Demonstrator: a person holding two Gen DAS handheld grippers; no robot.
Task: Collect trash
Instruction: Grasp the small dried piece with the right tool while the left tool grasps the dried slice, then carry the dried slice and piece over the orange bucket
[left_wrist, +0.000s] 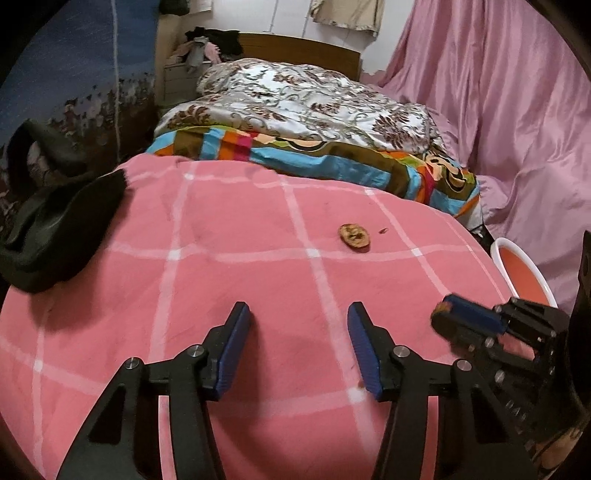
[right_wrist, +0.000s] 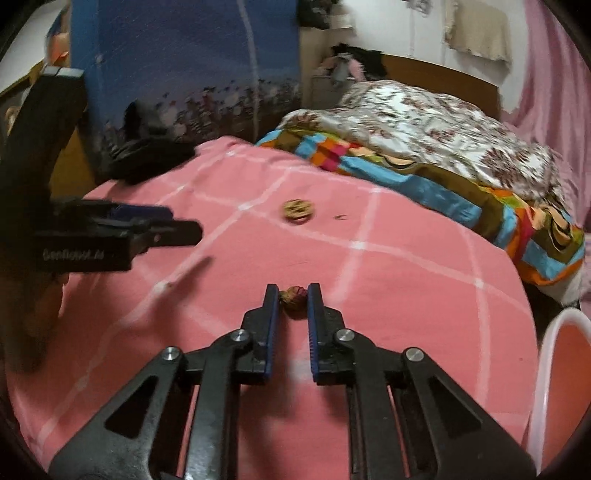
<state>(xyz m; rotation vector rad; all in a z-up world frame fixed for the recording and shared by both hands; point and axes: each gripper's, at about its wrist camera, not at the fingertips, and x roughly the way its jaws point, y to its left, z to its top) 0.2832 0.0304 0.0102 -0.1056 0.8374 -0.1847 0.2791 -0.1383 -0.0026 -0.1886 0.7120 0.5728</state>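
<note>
On the near bed (right_wrist: 406, 302), my right tool (right_wrist: 292, 295) pinches a light, crumbly scrap (right_wrist: 293, 297) by its sides; left tool (left_wrist: 299, 314) gapes empty.

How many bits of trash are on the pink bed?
3: a round brown scrap mid-blanket, a tiny sliver just right of it, and a small crumpled scrap between the right gripper's fingertips. More may hide under the bedding.
</note>
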